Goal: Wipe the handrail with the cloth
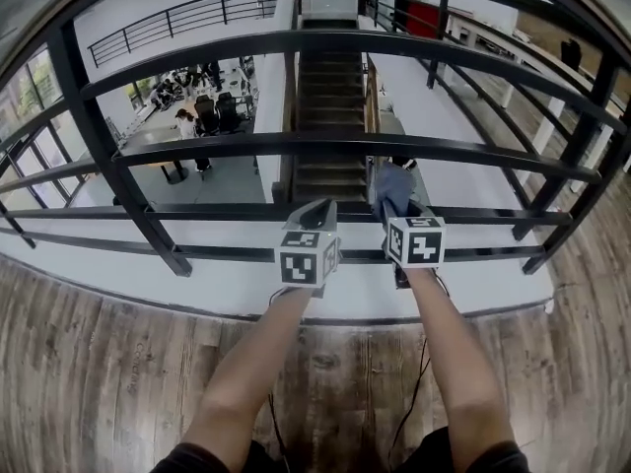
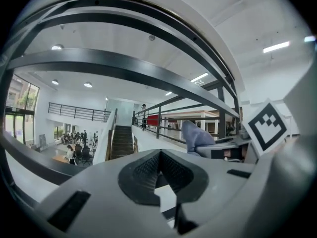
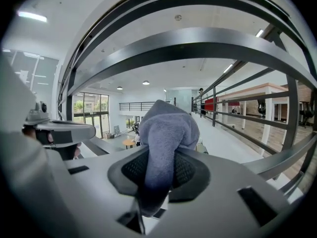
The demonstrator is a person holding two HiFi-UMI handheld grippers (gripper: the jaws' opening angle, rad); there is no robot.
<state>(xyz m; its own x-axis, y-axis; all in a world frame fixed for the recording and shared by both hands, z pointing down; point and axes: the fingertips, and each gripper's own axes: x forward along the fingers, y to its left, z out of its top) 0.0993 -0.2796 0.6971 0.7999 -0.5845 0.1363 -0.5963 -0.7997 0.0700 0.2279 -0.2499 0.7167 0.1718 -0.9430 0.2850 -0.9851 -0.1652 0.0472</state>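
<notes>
The right gripper point(image 3: 158, 168) has its jaws clamped on a grey-blue cloth point(image 3: 166, 128) that bulges out past the tips. In the head view the cloth sits at the black handrail point(image 1: 296, 146), just right of centre and close to a lower bar, though contact is unclear. The left gripper point(image 2: 159, 155) hangs just beside it on the left, jaws together and empty. The far staircase point(image 1: 330, 97) shows through the bars, and the wooden floor point(image 1: 118, 363) lies near.

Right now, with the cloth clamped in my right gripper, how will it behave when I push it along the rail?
Probably floppy: the cloth bulges and folds over above the right gripper. Its fuzzy nap should drag rather than slip on the smooth handrail.
</notes>
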